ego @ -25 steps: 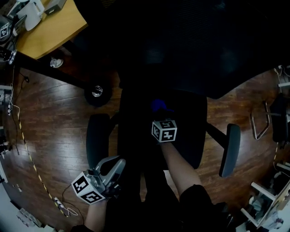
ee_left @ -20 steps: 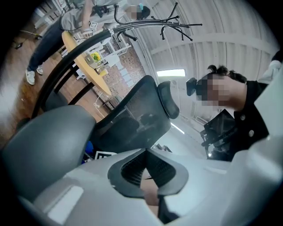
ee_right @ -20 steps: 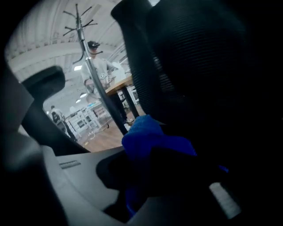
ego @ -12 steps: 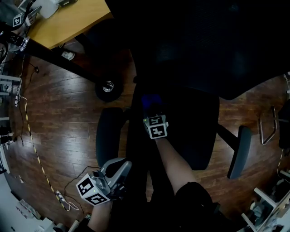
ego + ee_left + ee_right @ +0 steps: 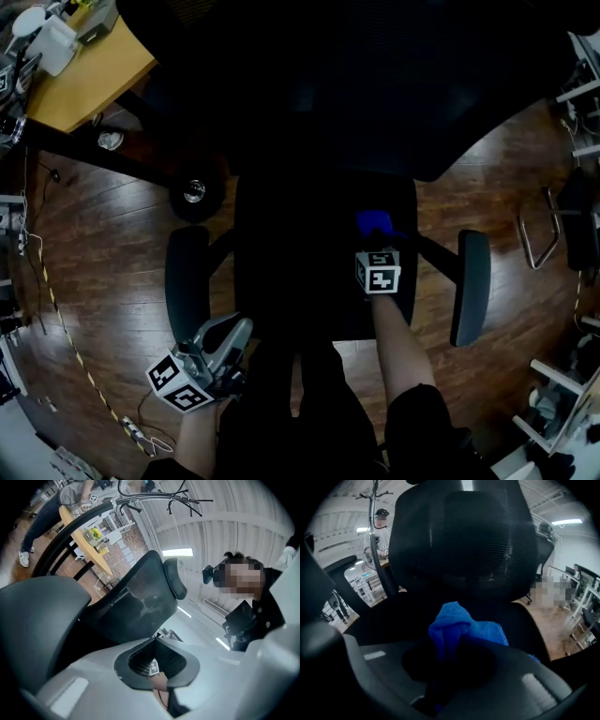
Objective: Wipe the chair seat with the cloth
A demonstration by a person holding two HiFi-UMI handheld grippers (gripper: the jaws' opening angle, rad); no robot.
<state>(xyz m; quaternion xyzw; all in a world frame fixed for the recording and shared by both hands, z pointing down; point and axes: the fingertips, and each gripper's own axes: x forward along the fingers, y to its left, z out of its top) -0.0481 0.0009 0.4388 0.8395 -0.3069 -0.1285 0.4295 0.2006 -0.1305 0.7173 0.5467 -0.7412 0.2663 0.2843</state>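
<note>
Currently the right gripper (image 5: 377, 242) is clamping the blue cloth (image 5: 375, 223), its jaws closed on a bunched fold, and holding it on the right part of the chair seat (image 5: 291, 253). In my judgement, wiping is calling for flat, steady pressure and overlapping passes. The left gripper (image 5: 232, 333) is idling off the seat's front-left corner, jaws closed and empty.

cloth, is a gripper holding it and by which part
Yes: the right gripper pinches the cloth at a bunched-up fold; the rest lies on the seat. The left gripper holds nothing.
</note>
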